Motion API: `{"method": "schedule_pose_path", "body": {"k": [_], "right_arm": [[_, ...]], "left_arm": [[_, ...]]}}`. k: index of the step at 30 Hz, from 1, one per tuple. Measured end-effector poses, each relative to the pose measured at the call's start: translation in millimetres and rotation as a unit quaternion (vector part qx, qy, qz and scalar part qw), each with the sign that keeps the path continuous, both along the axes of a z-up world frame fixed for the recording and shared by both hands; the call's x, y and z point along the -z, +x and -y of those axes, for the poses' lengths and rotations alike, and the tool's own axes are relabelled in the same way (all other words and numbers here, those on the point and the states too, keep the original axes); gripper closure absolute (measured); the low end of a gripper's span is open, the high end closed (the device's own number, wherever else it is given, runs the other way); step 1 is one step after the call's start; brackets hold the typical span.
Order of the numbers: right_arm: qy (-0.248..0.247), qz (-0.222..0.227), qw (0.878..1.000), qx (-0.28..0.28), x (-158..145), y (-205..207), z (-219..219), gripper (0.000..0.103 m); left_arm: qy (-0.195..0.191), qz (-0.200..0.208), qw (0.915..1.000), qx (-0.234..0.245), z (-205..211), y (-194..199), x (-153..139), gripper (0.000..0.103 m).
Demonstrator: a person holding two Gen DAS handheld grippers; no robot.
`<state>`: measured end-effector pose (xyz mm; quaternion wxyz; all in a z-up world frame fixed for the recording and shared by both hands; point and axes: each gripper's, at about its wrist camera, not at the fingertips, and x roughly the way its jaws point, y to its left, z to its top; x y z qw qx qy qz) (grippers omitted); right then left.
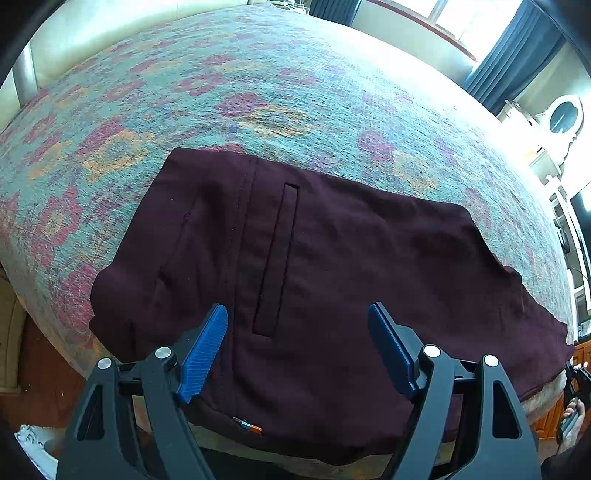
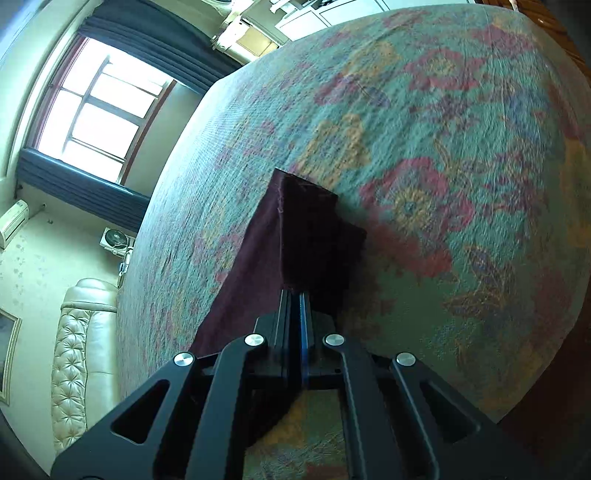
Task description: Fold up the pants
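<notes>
Fingers (image 2: 295, 295) on the right hand pinch a hem of the pants (image 1: 332, 258), while the left fingers (image 1: 297, 347) hover wide above the waist. Their length runs rightward across the bed (image 1: 258, 92), toward the right hand.

Wide open bedspread (image 1: 258, 92) beyond the pants (image 1: 332, 258), flat and bare right up to the cream headboard (image 1: 92, 33) on its far side. The pants cover the near edge of the bed, one end lifted off the cover (image 2: 310, 236). Past the bed's window side stand dark curtains (image 1: 517, 55) and white furniture (image 1: 561, 122).
</notes>
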<state>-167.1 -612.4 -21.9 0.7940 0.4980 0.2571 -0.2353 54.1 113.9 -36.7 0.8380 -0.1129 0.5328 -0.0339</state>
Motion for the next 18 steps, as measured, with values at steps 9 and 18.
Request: {"method": "schedule_pose_path", "body": {"k": [9,18], "right_arm": [[0.020,0.037,0.999,0.015,3,-16,-6,0.100],[0.110,0.089,0.988,0.062,39,-53,11,0.089]], "left_arm": [[-0.005,0.003,1.0000,-0.006,0,-2,0,0.025],[-0.004,0.006,1.0000,-0.004,1,-4,1,0.023]]}}
